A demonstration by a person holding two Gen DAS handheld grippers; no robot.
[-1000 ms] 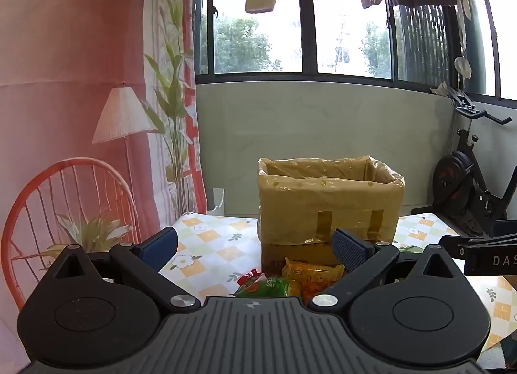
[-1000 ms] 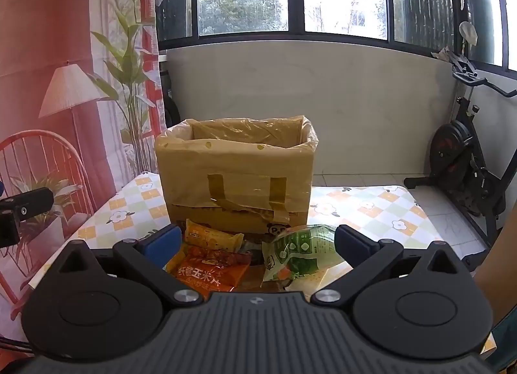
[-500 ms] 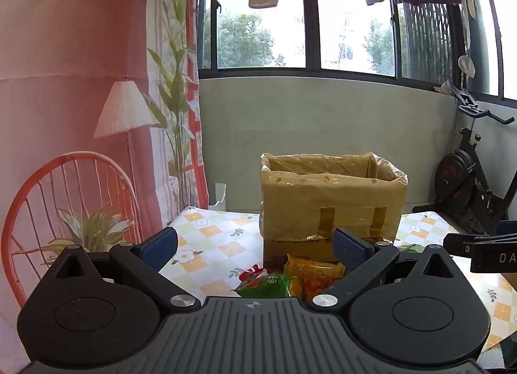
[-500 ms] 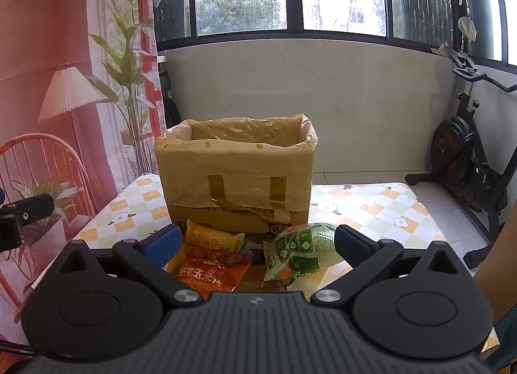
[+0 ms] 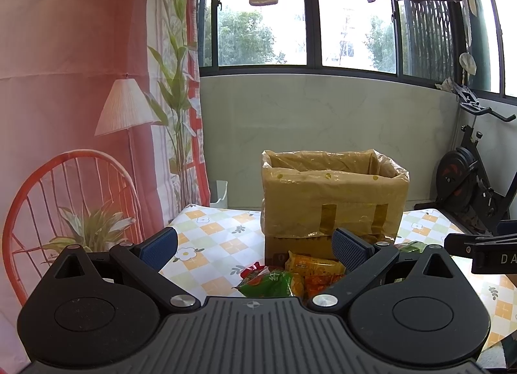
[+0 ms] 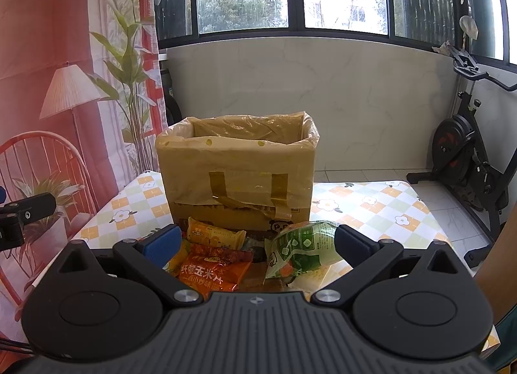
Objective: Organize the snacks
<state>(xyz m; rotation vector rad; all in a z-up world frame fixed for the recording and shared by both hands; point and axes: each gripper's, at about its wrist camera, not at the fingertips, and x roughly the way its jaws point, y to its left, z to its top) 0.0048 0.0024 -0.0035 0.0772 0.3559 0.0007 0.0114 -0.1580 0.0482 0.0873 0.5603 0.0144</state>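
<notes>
We hold the left claw [image 5: 255, 246] and right claw [image 6: 257, 241] spread and gripping nothing above the checkered-cloth worktop [image 6: 371, 206], where the green, orange and yellow foil snack packets [image 6: 300, 248] lie touching the front of the plastic-lined brown cardboard box [image 6: 237, 169].

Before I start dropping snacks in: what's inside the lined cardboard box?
Only the clear plastic liner shows, folded over the rim of the cardboard box. From both wrist views the box's front wall hides its floor, so whether any snacks are in it cannot be told.
</notes>
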